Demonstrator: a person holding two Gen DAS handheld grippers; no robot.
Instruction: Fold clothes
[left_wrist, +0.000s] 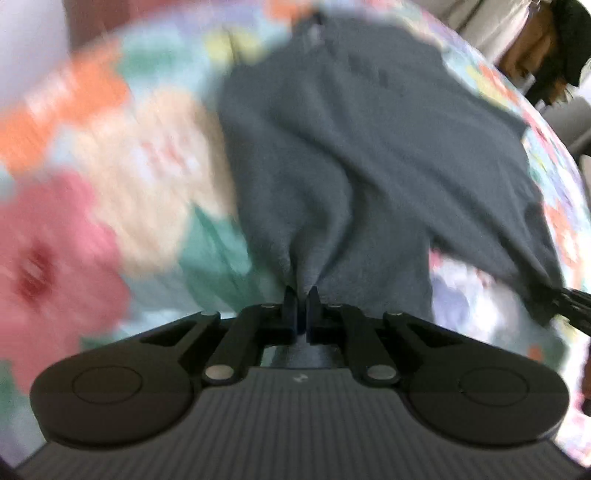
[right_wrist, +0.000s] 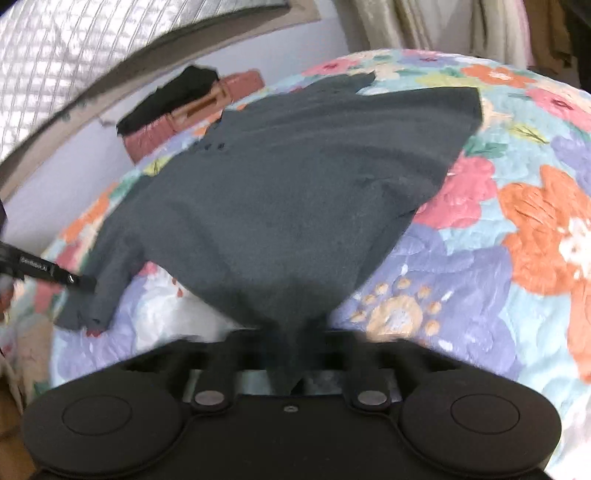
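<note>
The left tool (left_wrist: 302, 295) was clamped tight on a bunched pinch of the dark grey shirt (left_wrist: 369, 147), its two fingers (left_wrist: 290, 306) nearly meeting with the cloth gathered into folds between them. From that pinch the fabric fanned upward and away across the floral bedspread (left_wrist: 92, 166), which showed blurred patches of pink, orange, cream and green to the left of the garment. At the right edge of the left wrist view, the tip of the other tool (left_wrist: 570, 301) met a corner of the same shirt.

The right tool (right_wrist: 295, 347) was likewise closed on the shirt (right_wrist: 295, 177): a gathered point of grey cloth ran down between its fingers and hung just past them toward the camera, hiding the pads themselves. From there the shirt spread out wide over the bedspread (right_wrist: 517, 221), lying mostly flat, with its far edge near the bed's end and a row of small buttons (right_wrist: 212, 146) on the left part. One sleeve trailed down to the left, where the left tool (right_wrist: 79, 280) reached in and touched its edge. Beyond the bed, against the pale wall, sat a pinkish-brown object with something black (right_wrist: 177, 96) draped on it. Curtains (right_wrist: 424, 26) hung at the top.
</note>
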